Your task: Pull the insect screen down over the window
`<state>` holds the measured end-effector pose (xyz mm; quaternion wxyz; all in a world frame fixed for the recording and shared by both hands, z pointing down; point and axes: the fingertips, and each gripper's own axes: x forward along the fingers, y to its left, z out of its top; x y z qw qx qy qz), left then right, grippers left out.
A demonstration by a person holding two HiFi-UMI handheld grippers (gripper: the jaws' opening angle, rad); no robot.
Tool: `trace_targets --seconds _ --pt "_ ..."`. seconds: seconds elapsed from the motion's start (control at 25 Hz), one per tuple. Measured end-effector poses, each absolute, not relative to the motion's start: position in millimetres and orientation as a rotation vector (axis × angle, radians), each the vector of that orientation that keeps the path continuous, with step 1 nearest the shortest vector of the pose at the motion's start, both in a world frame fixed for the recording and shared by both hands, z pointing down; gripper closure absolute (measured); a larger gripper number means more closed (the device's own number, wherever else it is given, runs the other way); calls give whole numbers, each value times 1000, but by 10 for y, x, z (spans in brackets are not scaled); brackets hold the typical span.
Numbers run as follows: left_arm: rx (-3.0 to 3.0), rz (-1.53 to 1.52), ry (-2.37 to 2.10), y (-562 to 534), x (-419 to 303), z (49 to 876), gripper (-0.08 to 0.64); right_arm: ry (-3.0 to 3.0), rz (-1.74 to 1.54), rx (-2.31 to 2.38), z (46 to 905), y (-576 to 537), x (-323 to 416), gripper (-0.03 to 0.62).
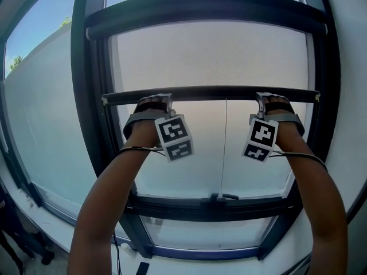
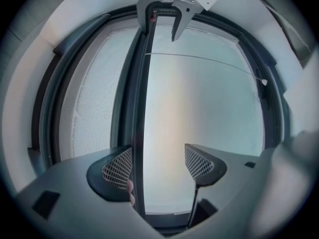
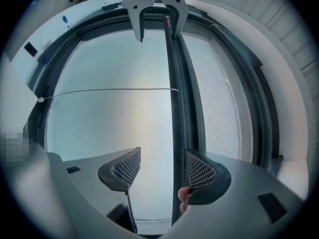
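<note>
— What sits closest?

— Two bare forearms (image 1: 109, 205) reach up to the pull bar (image 1: 212, 94), one toward each end. Just below the bar, each gripper carries a marker cube (image 1: 174, 136).

— And at the bar itself?

— The left gripper (image 2: 158, 156) has its jaws apart. The bar runs between them, close against one jaw and clear of the other (a fingertip (image 2: 130, 195) shows beside the nearer jaw). The right gripper (image 3: 162, 158) is the same, with its jaws apart and the bar between them, hugging one side.

— So neither is clamped on it?

— No, both stand spread wider than the bar.

— Where is the insect screen (image 1: 212, 53)?

— Its mesh (image 2: 94, 108) is stretched above the bar, up to the dark housing (image 1: 206, 7) across the top of the window (image 1: 86, 96). Below the bar is uncovered glass (image 1: 189, 159).

— Does anything hang from the bar?

— A thin cord (image 1: 225, 148) drops from it, between the two grippers, to the lower frame rail (image 1: 229, 208).

— And farther out?

— Past the glass stands a pale wall (image 1: 46, 96). Above and left of the bar there is blue sky (image 1: 40, 16).
</note>
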<state>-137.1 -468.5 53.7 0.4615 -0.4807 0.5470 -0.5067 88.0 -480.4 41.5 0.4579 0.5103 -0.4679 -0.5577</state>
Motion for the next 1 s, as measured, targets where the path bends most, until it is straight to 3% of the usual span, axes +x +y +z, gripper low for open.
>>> trace_targets --seconds 1.0 --pt "-1319 -1352 1223 -4501 -1383 1172 245 -1226 -1216 1116 1084 -4648 867 331"
